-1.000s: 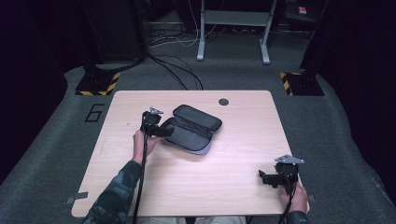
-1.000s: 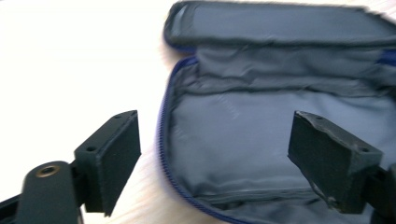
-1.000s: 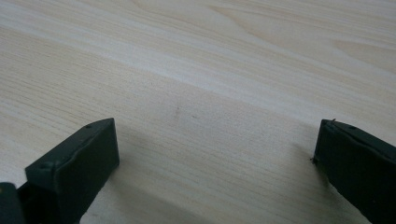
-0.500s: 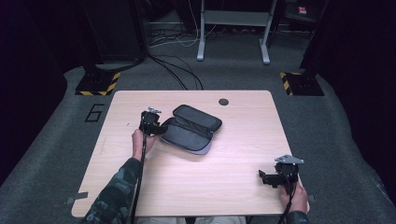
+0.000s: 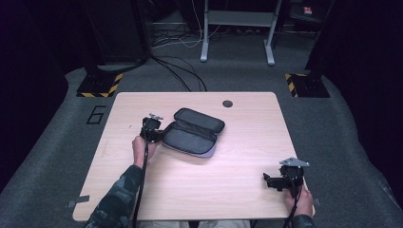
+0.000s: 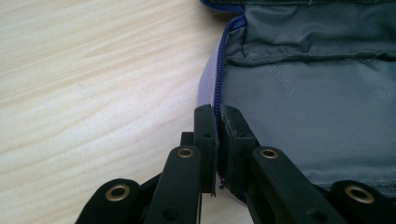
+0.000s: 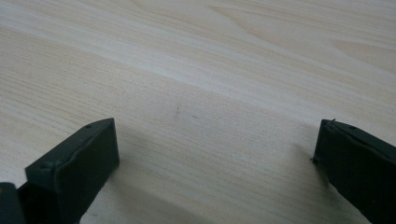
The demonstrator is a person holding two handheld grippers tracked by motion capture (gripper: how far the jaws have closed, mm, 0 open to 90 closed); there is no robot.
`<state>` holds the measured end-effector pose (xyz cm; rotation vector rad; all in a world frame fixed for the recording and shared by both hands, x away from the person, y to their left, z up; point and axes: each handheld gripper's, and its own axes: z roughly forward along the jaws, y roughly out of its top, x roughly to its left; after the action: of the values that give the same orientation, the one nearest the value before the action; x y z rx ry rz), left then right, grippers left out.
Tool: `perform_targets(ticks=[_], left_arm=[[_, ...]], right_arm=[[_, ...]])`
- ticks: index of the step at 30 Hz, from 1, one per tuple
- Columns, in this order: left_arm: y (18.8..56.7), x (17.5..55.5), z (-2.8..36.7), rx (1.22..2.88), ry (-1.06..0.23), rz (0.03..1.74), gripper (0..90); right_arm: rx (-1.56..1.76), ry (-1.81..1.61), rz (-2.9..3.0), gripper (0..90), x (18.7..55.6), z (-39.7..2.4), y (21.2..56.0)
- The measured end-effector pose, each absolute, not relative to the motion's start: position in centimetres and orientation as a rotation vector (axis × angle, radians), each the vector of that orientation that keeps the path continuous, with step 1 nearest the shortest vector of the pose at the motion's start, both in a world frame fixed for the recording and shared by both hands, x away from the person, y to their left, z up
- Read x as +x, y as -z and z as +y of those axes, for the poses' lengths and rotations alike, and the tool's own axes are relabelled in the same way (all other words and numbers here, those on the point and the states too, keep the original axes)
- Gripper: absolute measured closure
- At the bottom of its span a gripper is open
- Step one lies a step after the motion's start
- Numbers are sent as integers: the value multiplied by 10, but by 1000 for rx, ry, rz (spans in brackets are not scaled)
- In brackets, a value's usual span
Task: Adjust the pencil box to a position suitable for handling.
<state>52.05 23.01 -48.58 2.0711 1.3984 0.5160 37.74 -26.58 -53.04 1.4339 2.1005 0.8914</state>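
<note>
An open grey fabric zip case with a blue zipper [image 5: 194,133] is laid flat on the pale wooden surface [image 5: 228,190], its two halves spread apart and its grey lining turned upward. The left claw [image 5: 157,135] is held at the case's near-left edge, and in the left gripper view the left claw [image 6: 218,122] is seen clenched on that edge, the zipper band and lavender trim being pinched between the two black jaws; the grey lining of the case [image 6: 308,107] is spread to the right of the jaws, and bare wood [image 6: 93,84] is seen to their left. The person's left hand [image 5: 140,148] is wrapped around the handle behind the claw, with a camouflage-patterned sleeve [image 5: 119,199] trailing toward the bottom edge. The right claw [image 5: 267,179] is kept well apart from the case, near the front right corner of the surface, gripped by the right hand [image 5: 298,199] and topped by a grey three-cornered plate [image 5: 294,163]. In the right gripper view the right claw [image 7: 215,154] is released, its jaws set wide with bare wood between them. A small dark round hole [image 5: 227,103] is seen in the surface beyond the case.
</note>
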Motion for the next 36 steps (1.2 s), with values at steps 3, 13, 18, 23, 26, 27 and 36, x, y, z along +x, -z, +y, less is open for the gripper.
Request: perform_targets(ticks=[3,13,18,23,26,27,36], left_arm=[[484,514,228,2069,-525,1391,862],[486,486,224,2041,-518,1389,864],[487,473,224,2023,-508,1381,861],[490,456,221,2023,-514,1363,858],[492,447,219,1996,-496,1369,849],[493,445,219,1995,-501,1367,846],[496,430,213,1973,-480,1362,831]], right_arm=[[1435,-889,2103,0,377,-266,530],[1433,-891,2104,0,377,-266,530],[1432,-887,2104,0,377,-266,530],[1432,-891,2104,0,377,-266,530],[1432,-888,2104,0,377,-266,530],[1431,-891,2104,0,378,-266,530],[1434,-888,2099,0,377,-266,530]])
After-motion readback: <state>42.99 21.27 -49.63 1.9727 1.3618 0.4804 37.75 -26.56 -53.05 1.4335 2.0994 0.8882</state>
